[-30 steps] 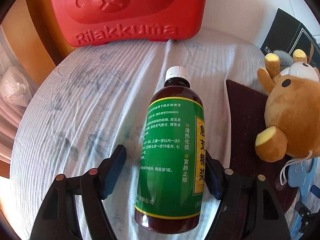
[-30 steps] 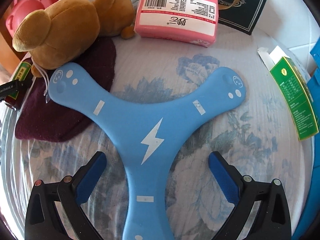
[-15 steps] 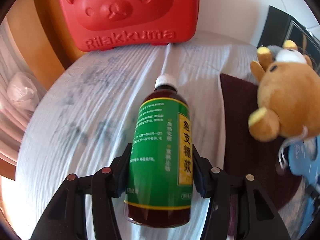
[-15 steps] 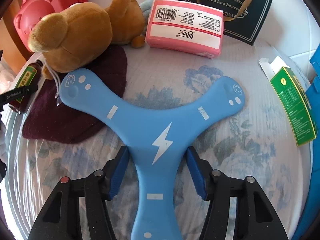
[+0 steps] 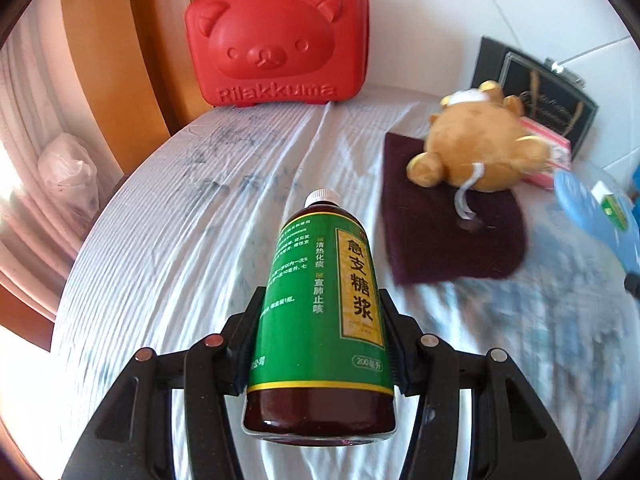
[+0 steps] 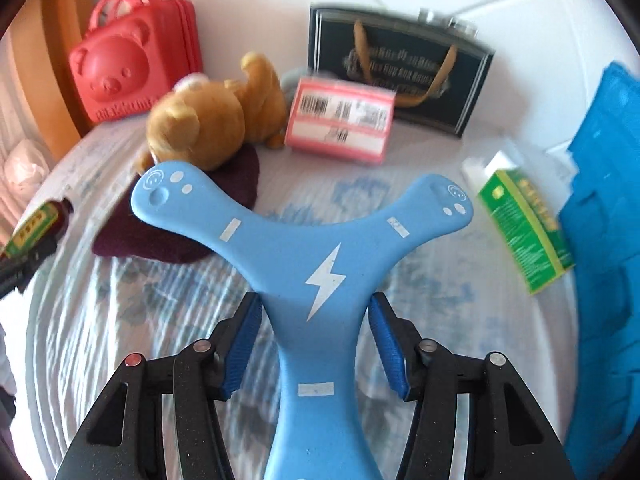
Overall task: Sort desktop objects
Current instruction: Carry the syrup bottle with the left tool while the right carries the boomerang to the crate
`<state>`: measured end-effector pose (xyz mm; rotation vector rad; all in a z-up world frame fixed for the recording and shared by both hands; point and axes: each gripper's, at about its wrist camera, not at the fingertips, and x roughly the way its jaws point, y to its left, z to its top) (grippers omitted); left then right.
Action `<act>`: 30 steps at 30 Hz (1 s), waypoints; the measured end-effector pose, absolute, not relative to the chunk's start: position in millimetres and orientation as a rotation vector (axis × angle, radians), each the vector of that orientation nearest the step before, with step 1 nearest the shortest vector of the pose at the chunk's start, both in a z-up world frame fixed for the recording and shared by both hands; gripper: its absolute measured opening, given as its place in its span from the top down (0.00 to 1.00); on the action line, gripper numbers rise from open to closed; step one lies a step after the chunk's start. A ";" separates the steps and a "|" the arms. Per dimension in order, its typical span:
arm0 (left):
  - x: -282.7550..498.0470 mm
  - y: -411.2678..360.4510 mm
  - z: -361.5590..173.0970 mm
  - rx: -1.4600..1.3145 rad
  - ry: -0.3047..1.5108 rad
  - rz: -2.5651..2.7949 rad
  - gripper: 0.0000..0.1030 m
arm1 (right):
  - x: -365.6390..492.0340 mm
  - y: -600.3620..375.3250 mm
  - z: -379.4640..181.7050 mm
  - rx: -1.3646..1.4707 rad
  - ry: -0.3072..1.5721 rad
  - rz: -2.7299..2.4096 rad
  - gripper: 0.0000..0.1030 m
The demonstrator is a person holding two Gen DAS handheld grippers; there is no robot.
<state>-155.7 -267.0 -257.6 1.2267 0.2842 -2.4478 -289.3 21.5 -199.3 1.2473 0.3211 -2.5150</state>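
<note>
Syrup bottle [image 5: 320,320], brown glass with a green label and white cap, sits pinched between the pads of the left gripper [image 5: 322,334], its cap pointing away toward the far edge of the cloth-covered table [image 5: 180,240]; the bottle appears clear of the cloth. Those jaws have just been closing, with the bottle between them. The right gripper [image 6: 314,340] clamps one arm of a blue three-armed boomerang [image 6: 316,272], pads pressed on both sides of it, the other two arms spreading above the cloth. Its jaws too have just been closing on it. At the far left corner a red bear-faced case [image 5: 276,44] stands upright. Near the far edge a brown plush bear [image 6: 208,124] lies partly on a dark maroon cloth [image 5: 452,240], a pink box [image 6: 340,120] just beside it, a dark gift bag [image 6: 396,68] behind. A green carton [image 6: 524,228] lies near the right edge, beside a blue crate [image 6: 604,240].
</note>
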 end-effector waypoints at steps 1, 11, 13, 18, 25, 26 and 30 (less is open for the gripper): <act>-149.9 -262.4 -252.1 1.217 0.286 -2.459 0.51 | -281.9 27.0 -189.4 1.216 0.316 -2.530 0.47; -100.7 -179.0 -160.4 1.024 0.168 -2.684 0.51 | -211.6 82.1 -86.6 0.928 0.283 -2.713 0.47; -98.8 -158.2 -142.4 0.981 0.146 -2.741 0.50 | -199.7 96.1 -70.1 0.889 0.269 -2.745 0.47; -101.7 -96.2 -94.9 0.867 0.080 -2.890 0.50 | -173.5 138.2 -24.6 0.770 0.227 -2.851 0.46; -106.7 2.3 -37.1 0.729 0.009 -3.084 0.50 | -145.1 211.7 34.9 0.629 0.167 -3.000 0.46; -107.0 15.7 -30.6 0.711 0.005 -3.109 0.50 | -141.7 223.2 42.0 0.609 0.167 -3.024 0.46; -112.6 81.1 -1.7 0.658 0.006 -3.209 0.51 | -129.9 271.7 69.9 0.538 0.180 -3.116 0.46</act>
